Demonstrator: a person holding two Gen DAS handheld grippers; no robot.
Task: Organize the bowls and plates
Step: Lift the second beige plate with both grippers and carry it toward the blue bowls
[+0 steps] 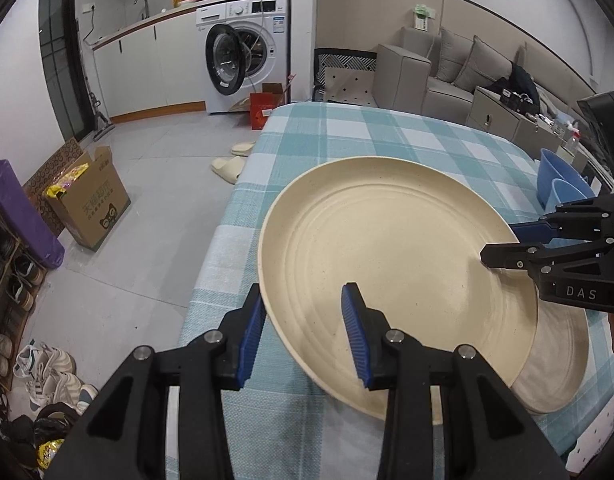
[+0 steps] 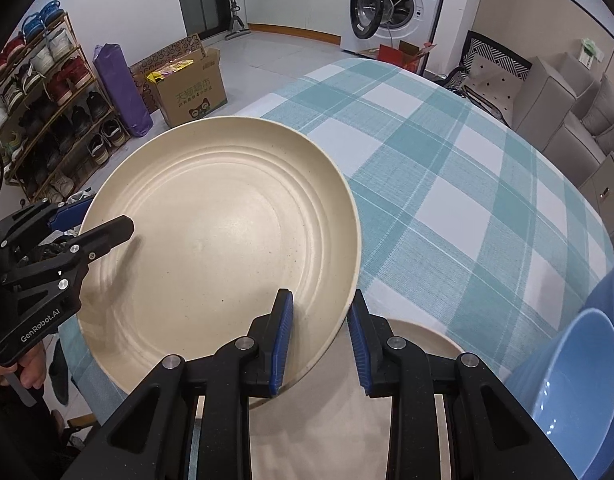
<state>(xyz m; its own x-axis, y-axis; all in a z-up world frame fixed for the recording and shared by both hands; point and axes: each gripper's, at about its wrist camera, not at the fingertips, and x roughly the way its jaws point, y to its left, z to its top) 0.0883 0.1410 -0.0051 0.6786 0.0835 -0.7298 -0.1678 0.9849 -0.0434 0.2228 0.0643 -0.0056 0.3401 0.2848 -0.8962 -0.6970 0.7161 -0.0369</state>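
- left gripper (image 1: pixel 303 332) spread wide, straddling the near-left rim of the cream plate (image 1: pixel 387 256); one pad outside the rim, one over the plate face; no contact I can confirm
- right gripper (image 2: pixel 320 344) also spread, astride the opposite rim; whether either pad touches the rim, cannot tell
- cream plate sits partly overlapping a second plate (image 2: pixel 347 420) beneath it, offset rather than nested, near the left edge of the checked tablecloth (image 2: pixel 447 168)
- blue bowls (image 2: pixel 575 380) just beside the plates on the right, apparently nested
- step in hand, my read: two-handed grab of the top plate to square it onto the lower one; plates half stacked, bowls look grouped
- next move calls for both sets of tongs closing on the rim together, then a level lift and slide to centre; uneven clamp would likely tilt the plate or drag the lower one
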